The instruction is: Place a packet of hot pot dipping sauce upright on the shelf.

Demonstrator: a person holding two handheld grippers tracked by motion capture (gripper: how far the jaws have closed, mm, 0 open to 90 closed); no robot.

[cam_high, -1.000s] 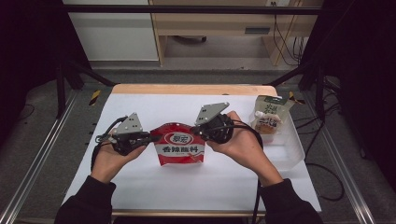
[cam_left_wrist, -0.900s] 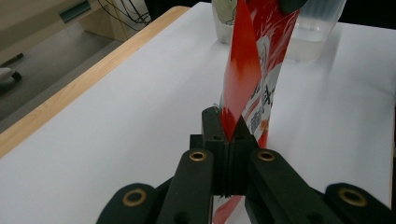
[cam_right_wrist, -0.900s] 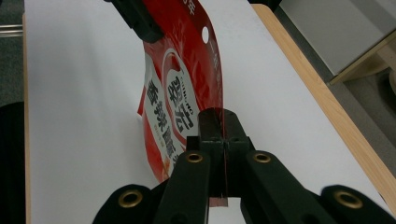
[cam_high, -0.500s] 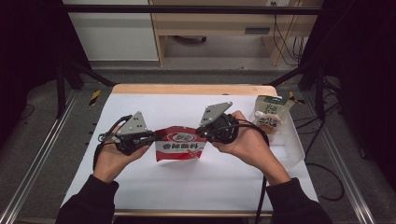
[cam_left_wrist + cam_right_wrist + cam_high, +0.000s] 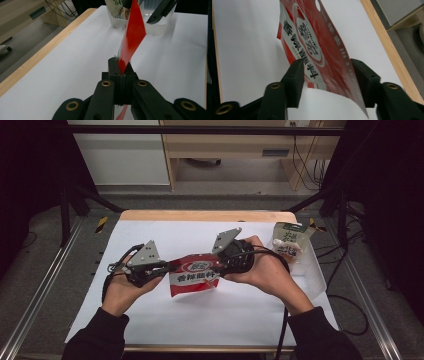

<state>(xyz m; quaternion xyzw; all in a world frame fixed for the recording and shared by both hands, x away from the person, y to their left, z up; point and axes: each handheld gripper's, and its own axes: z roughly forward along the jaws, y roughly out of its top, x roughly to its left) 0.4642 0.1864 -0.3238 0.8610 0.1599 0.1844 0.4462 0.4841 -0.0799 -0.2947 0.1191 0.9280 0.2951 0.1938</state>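
Lifted higher, red packet (image 5: 194, 275) stays clenched by left gripper (image 5: 121, 70); right gripper (image 5: 328, 75) jaws released, tub (image 5: 312, 267) near.

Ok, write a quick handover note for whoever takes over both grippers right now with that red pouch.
Left gripper: shut on one edge of the red pouch.
Right gripper: jaws open, either side of the pouch's other edge, not clamped.
The pouch is held up over the white table; the clear bin with a green-and-white packet stands at the right.
Done: pouch lifted.
Left: probably close the right gripper, then move the pouch, perhaps to the bin.
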